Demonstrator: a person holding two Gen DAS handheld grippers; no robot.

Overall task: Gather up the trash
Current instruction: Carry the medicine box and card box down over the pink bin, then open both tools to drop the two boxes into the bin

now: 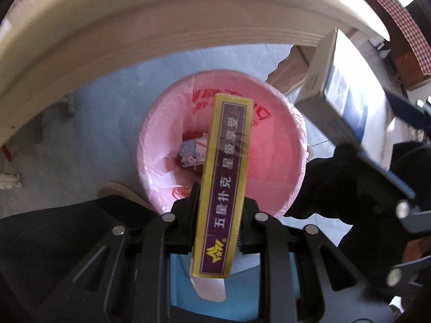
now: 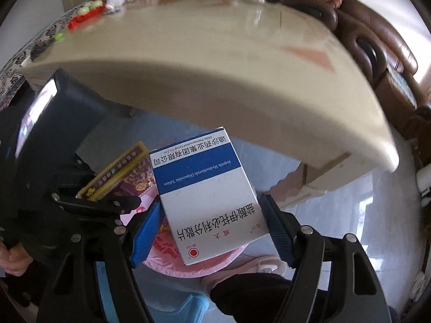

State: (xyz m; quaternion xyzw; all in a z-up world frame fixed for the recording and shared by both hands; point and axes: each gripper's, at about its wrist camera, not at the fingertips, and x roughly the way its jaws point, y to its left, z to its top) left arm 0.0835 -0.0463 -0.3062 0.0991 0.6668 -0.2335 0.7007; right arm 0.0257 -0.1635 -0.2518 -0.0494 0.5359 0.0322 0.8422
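Below the table edge (image 1: pixel 161 35), a pink-lined bin (image 1: pixel 282 145) waits; left gripper (image 1: pixel 218 231) clamps a light, stiff card box (image 1: pixel 226 177), right gripper (image 2: pixel 215 228) squeezes a probably empty, crushable pill box (image 2: pixel 207 196) by its sides.

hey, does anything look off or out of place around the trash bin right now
Nothing looks spilled or damaged. The pink-lined bin stands upright on the floor with some trash already at the bottom. The left hand-held gripper holds a yellow card box over it, and the right hand-held gripper holds a medicine box alongside.
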